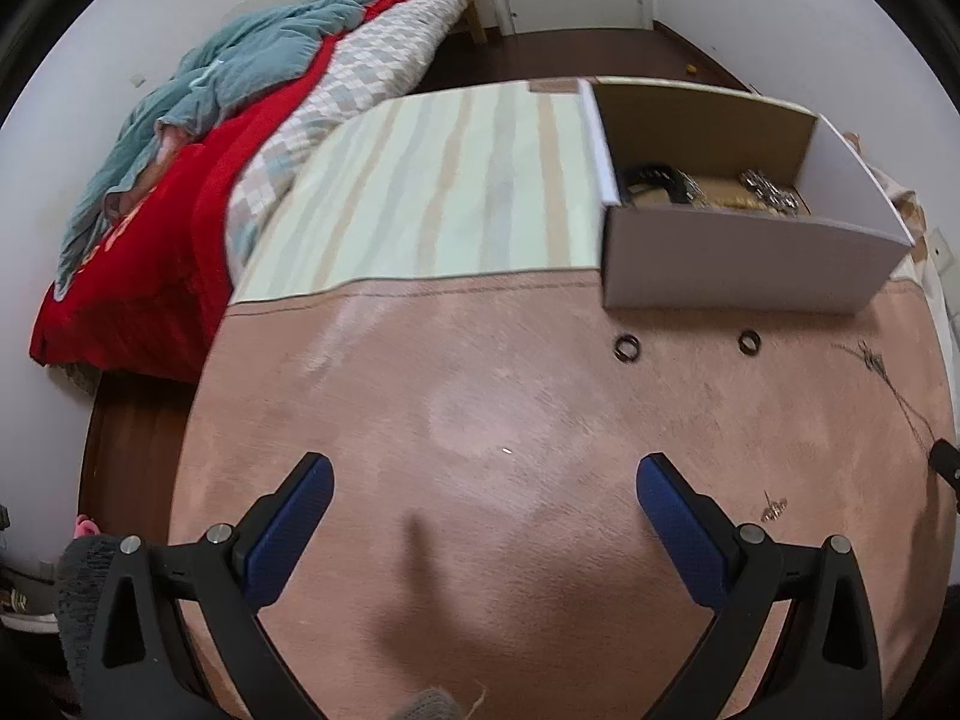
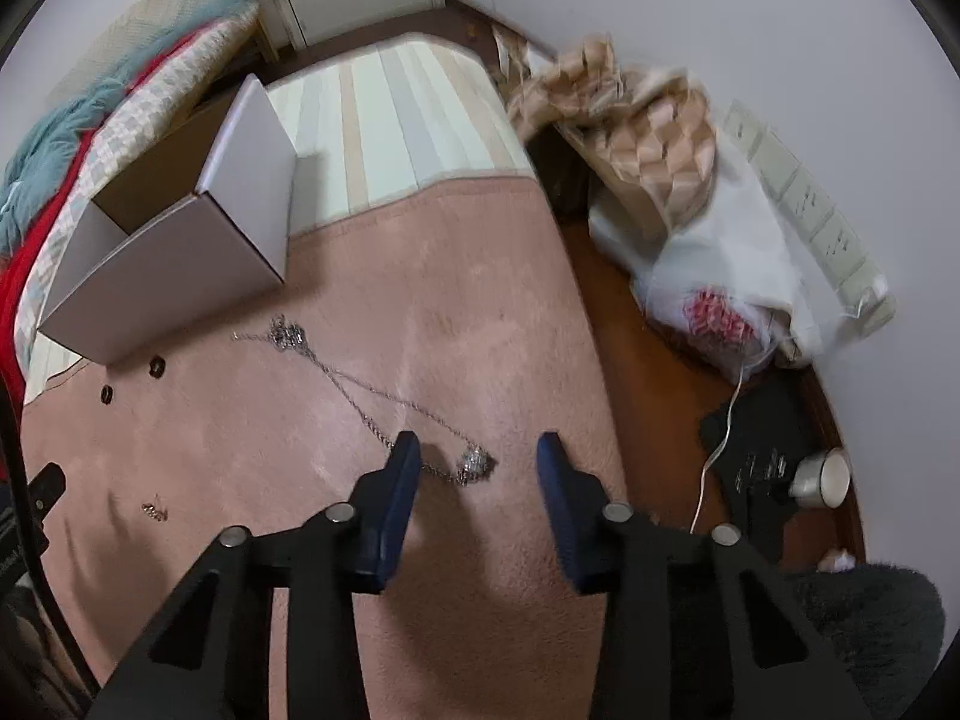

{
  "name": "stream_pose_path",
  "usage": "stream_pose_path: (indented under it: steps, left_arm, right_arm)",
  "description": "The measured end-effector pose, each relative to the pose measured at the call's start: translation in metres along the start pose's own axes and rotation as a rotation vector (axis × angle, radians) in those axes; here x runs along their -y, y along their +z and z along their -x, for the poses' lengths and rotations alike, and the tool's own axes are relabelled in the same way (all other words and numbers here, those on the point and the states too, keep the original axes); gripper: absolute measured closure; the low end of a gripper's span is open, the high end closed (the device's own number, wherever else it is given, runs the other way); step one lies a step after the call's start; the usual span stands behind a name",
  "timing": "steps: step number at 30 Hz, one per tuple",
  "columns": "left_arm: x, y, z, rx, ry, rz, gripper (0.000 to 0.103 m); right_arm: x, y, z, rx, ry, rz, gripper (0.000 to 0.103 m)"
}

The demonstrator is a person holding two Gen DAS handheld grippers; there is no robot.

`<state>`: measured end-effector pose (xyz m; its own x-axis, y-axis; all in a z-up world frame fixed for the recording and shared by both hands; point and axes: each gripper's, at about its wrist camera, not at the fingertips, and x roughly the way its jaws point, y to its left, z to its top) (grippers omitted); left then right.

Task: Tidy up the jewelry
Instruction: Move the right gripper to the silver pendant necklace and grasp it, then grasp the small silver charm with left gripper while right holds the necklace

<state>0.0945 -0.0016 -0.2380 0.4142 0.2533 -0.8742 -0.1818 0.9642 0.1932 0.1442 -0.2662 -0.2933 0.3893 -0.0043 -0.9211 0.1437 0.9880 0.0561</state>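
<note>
Jewelry lot on pink blanket [image 2: 480, 330], beside white cardboard box [image 2: 180, 276].

Your left gripper [image 1: 485, 483] is spread wide over bare blanket, holding nothing. Your right gripper [image 2: 477, 462] is parted too, its fingers either side of the silver chain necklace's [image 2: 366, 387] near pendant, not gripping it. Two dark rings [image 1: 627, 349] and [image 1: 749, 341] lie just before the box. A small silver earring [image 1: 774, 509] lies apart on the blanket. A dark bracelet [image 1: 654, 177] and more silver pieces [image 1: 771, 189] sit inside the box.

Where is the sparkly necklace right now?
In the right wrist view, the silver necklace lies on the pink blanket, stretching from near the white box to the open right tool.
</note>
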Motion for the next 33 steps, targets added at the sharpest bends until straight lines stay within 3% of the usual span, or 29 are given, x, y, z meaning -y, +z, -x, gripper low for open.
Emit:
stream_pose_path:
  steps: [2,10,15,18,21,23,27,30,33]
  left_arm:
    - [0.007,-0.004,0.001,-0.003,-0.034,-0.019,0.000]
    - [0.048,-0.014,0.008,-0.024,-0.186,-0.088,0.000]
    - [0.069,-0.016,0.009,-0.026,-0.227,-0.128,0.002]
    - [0.077,-0.018,0.010,-0.016,-0.243,-0.149,0.008]
    - [0.081,-0.019,0.009,-0.023,-0.255,-0.159,0.034]
    - [0.083,-0.018,0.005,-0.045,-0.282,-0.158,0.061]
    - [0.085,-0.018,0.007,-0.034,-0.300,-0.165,0.074]
    - [0.087,-0.018,0.007,-0.033,-0.310,-0.180,0.093]
    - [0.088,-0.019,0.008,-0.039,-0.318,-0.188,0.097]
  right_arm:
    - [-0.002,-0.005,0.000,0.027,-0.026,0.014,0.091]
    - [0.004,-0.010,0.005,0.048,0.008,-0.003,0.091]
    - [0.005,-0.009,0.007,0.047,0.013,-0.008,0.091]
    - [0.006,-0.010,0.007,0.046,0.015,-0.014,0.091]
    - [0.007,-0.009,0.007,0.044,0.017,-0.016,0.091]
    - [0.007,-0.009,0.007,0.045,0.017,-0.016,0.091]
    - [0.007,-0.009,0.007,0.044,0.016,-0.016,0.091]
    - [0.007,-0.009,0.007,0.044,0.016,-0.017,0.091]
    - [0.008,-0.009,0.007,0.042,0.020,-0.020,0.091]
